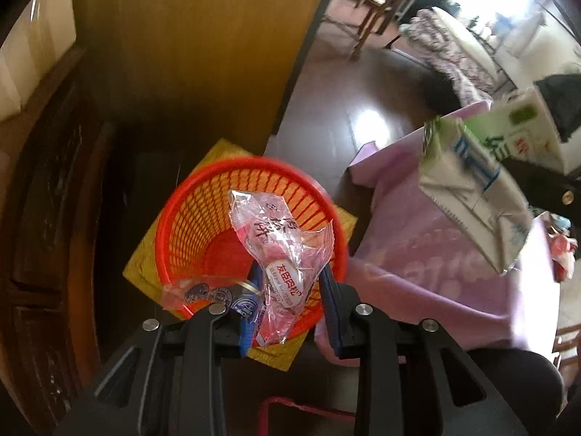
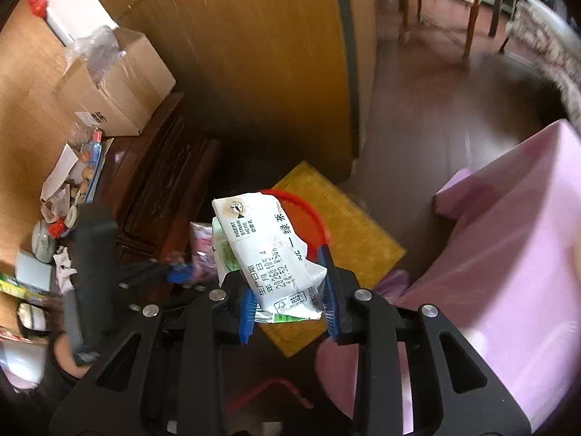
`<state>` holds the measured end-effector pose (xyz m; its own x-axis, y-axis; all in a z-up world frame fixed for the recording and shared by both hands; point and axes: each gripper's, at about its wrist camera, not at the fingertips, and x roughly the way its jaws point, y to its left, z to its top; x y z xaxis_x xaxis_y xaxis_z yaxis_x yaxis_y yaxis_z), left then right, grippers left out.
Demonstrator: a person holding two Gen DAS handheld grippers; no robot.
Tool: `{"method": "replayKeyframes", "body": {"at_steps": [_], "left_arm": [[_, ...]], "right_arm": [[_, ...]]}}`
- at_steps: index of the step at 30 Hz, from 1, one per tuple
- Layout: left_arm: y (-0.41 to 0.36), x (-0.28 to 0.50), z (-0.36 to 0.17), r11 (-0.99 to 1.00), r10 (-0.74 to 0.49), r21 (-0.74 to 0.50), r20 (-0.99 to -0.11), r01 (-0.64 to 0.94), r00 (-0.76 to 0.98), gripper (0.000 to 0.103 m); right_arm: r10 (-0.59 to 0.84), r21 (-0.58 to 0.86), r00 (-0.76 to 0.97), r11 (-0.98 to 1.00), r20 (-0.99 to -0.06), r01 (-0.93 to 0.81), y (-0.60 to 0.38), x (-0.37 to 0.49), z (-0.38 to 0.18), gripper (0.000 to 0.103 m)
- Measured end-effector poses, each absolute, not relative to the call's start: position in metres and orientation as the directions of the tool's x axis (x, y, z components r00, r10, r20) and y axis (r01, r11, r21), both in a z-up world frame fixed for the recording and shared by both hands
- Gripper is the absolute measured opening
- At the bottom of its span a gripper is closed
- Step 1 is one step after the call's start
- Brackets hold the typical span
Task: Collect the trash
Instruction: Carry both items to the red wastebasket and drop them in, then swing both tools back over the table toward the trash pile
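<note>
An orange-red plastic basket (image 1: 203, 218) stands on a yellow mat (image 1: 145, 254) on the floor. My left gripper (image 1: 290, 290) hangs right above it, shut on crumpled clear and pink snack wrappers (image 1: 268, 239). Another clear wrapper with blue print (image 1: 203, 294) sticks out to the left of the fingers. In the right wrist view my right gripper (image 2: 290, 290) is shut on a flattened white and green drink carton (image 2: 265, 250), which hides most of the basket rim (image 2: 308, 214). The same carton (image 1: 475, 189) appears at the right of the left wrist view.
A pink sheet (image 2: 508, 254) covers furniture at the right. A dark wooden cabinet (image 2: 159, 189) at the left carries a cardboard box (image 2: 116, 87) and clutter. A wood-panel wall (image 1: 189, 43) rises behind the basket. A red stool frame (image 1: 301, 410) lies below the grippers.
</note>
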<state>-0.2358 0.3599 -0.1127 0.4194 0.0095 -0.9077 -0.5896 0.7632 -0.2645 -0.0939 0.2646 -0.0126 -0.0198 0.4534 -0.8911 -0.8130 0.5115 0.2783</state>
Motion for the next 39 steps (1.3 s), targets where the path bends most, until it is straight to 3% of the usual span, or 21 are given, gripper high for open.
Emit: {"method": "replayKeyframes", "body": {"at_steps": [4,7,9,17,25,31,39], "left_arm": [[0.370,-0.233,-0.133,0.735,-0.004,-0.264,-0.923,-0.625,0.384,0.034],[0.375,-0.231,-0.140,0.712,0.007,-0.252,-0.930,-0.655,0.366,0.055],[0.378,-0.231,-0.140,0.703,0.027,-0.233,-0.936,-0.672,0.352,0.071],[0.376,-0.239,-0.127,0.694,0.055,-0.209,-0.939,-0.688,0.340,0.073],[0.338,-0.210,-0.075,0.769,0.081,-0.214,-0.902,-0.602,0.424,0.078],[0.282,-0.171,-0.027,0.842,0.039,-0.251,-0.854,-0.478,0.518,0.083],[0.197,-0.113,0.009,0.905,-0.034,-0.272,-0.814,-0.328,0.580,0.087]], "right_arm": [[0.423,0.315,-0.076,0.531,-0.903,-0.787,0.290,-0.092,-0.040,0.032],[0.429,0.383,-0.145,0.545,-0.892,-0.745,0.300,-0.088,-0.058,0.035],[0.420,0.386,-0.150,0.561,-0.895,-0.732,0.300,-0.085,-0.063,0.048],[0.466,0.384,-0.119,0.529,-0.877,-0.757,0.274,-0.086,-0.037,0.057],[0.523,0.250,0.090,0.543,-0.848,-0.802,0.194,-0.082,0.022,0.077],[0.515,0.154,0.268,0.637,-0.814,-0.755,0.098,-0.069,0.043,0.084],[0.426,0.063,0.452,0.779,-0.784,-0.624,-0.031,-0.045,0.044,0.086]]}}
